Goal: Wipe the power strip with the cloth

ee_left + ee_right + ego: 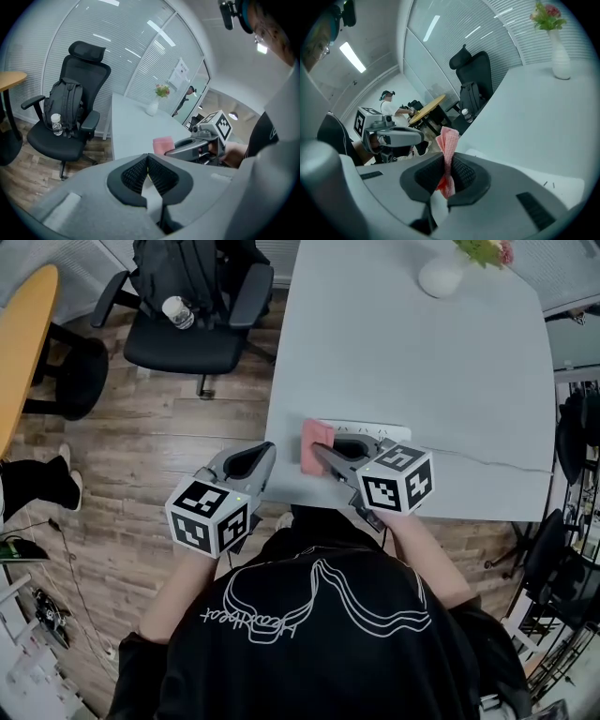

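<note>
A white power strip (380, 432) lies near the front edge of the pale grey table (422, 362); my right gripper covers most of it. That right gripper (317, 452) is shut on a folded pink cloth (316, 442), which hangs at the strip's left end. The right gripper view shows the cloth (449, 138) sticking up from between the closed pads of the right gripper (449, 161). My left gripper (267, 452) hovers off the table's left edge, over the floor, shut with nothing in it. From the left gripper (147, 160) view, the cloth (163, 144) is ahead to the right.
The strip's thin cable (487, 463) runs right across the table. A white vase (442, 276) with flowers stands at the far end. A black office chair (187, 329) carrying a backpack and a bottle (177, 311) stands to the left, beside a yellow tabletop (23, 334).
</note>
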`<act>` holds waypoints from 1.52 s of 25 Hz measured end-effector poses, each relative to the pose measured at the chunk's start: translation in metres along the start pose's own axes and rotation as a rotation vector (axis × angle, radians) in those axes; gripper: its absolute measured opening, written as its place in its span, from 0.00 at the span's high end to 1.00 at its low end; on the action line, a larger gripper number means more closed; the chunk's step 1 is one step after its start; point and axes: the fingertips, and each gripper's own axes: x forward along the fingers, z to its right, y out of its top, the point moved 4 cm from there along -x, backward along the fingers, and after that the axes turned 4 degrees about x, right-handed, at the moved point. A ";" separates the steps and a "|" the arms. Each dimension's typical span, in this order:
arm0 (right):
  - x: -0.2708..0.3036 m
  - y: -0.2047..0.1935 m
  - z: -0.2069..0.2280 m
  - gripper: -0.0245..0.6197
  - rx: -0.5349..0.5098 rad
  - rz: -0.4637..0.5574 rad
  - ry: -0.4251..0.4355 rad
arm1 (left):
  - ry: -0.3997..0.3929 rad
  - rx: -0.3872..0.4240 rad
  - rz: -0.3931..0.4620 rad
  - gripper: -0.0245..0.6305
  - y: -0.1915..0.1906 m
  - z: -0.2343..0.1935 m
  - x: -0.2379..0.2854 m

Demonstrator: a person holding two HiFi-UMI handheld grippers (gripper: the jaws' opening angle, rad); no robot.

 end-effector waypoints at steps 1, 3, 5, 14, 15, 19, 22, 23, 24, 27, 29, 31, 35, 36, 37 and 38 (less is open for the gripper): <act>0.003 -0.001 0.001 0.90 -0.001 -0.008 -0.006 | 0.002 -0.003 -0.003 0.94 -0.001 -0.002 0.000; 0.008 -0.003 0.003 0.90 -0.008 -0.021 -0.021 | 0.002 -0.007 -0.008 0.94 -0.002 -0.004 0.001; 0.012 -0.003 0.005 0.90 -0.029 -0.036 -0.045 | 0.000 -0.007 -0.010 0.94 -0.003 -0.005 0.002; 0.028 -0.009 0.015 0.90 -0.059 -0.114 -0.140 | -0.005 -0.019 -0.046 0.94 -0.016 -0.013 0.007; 0.028 -0.011 0.015 0.90 -0.063 -0.124 -0.148 | -0.008 -0.020 -0.049 0.94 -0.018 -0.013 0.008; 0.030 -0.014 0.019 0.90 -0.049 -0.135 -0.156 | -0.018 -0.024 -0.054 0.94 -0.019 -0.013 0.012; 0.031 -0.014 0.021 0.90 -0.026 -0.145 -0.149 | -0.021 -0.028 -0.056 0.94 -0.020 -0.012 0.014; 0.031 -0.013 0.021 0.90 -0.025 -0.152 -0.149 | -0.022 -0.032 -0.058 0.94 -0.020 -0.012 0.014; 0.032 -0.013 0.021 0.90 -0.026 -0.159 -0.150 | -0.022 -0.036 -0.058 0.94 -0.020 -0.012 0.014; 0.033 -0.012 0.022 0.90 -0.034 -0.173 -0.157 | -0.021 -0.037 -0.055 0.94 -0.020 -0.012 0.013; 0.034 -0.013 0.022 0.90 -0.038 -0.178 -0.163 | -0.021 -0.036 -0.056 0.94 -0.021 -0.011 0.012; 0.035 -0.013 0.021 0.90 -0.040 -0.183 -0.167 | -0.024 -0.036 -0.059 0.94 -0.022 -0.010 0.012; 0.032 -0.013 0.022 0.90 -0.035 -0.184 -0.171 | -0.028 -0.025 -0.062 0.94 -0.020 -0.007 0.012; 0.031 -0.014 0.022 0.90 -0.033 -0.183 -0.173 | -0.029 -0.024 -0.063 0.94 -0.020 -0.006 0.012; 0.030 -0.014 0.023 0.90 -0.030 -0.182 -0.175 | -0.032 -0.025 -0.066 0.94 -0.020 -0.005 0.012; 0.028 -0.014 0.023 0.90 -0.026 -0.181 -0.178 | -0.037 -0.029 -0.068 0.94 -0.021 -0.004 0.013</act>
